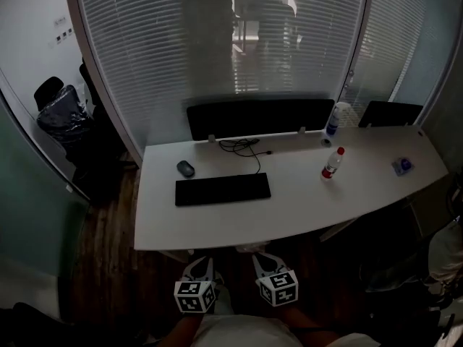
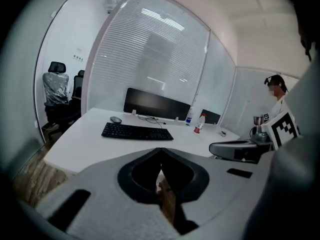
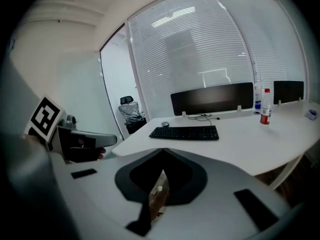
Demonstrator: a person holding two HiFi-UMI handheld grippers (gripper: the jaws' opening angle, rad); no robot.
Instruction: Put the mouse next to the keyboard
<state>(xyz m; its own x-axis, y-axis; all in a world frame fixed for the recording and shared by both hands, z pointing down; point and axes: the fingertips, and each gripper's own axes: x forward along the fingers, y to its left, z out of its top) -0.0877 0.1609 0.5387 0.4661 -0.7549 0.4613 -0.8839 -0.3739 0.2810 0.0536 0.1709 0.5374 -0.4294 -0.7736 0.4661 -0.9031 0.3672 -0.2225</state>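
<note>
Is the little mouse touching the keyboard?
Apart. The head view shows a strip of bare white desk between the mouse and the keyboard.

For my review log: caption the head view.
Left gripper and right gripper shut, short of the desk; mouse beyond keyboard's left end.

There are two grippers, the left gripper [image 1: 200, 267] and the right gripper [image 1: 265, 260]. Well beyond their fingers stands one desk [image 1: 362, 201] carrying one keyboard [image 1: 223, 189], one mouse [image 1: 185, 168], one cable [image 1: 246, 147], one small blue item [image 1: 403, 166] and two bottles, a red-capped bottle [image 1: 332, 163] and a taller bottle [image 1: 336, 118], with two black panels, a wide panel [image 1: 260, 118] and a smaller panel [image 1: 391, 113], along its far edge. Far left of the fingers are two chairs, a wrapped chair [image 2: 56, 86] and a dark chair [image 2: 79, 81].
</note>
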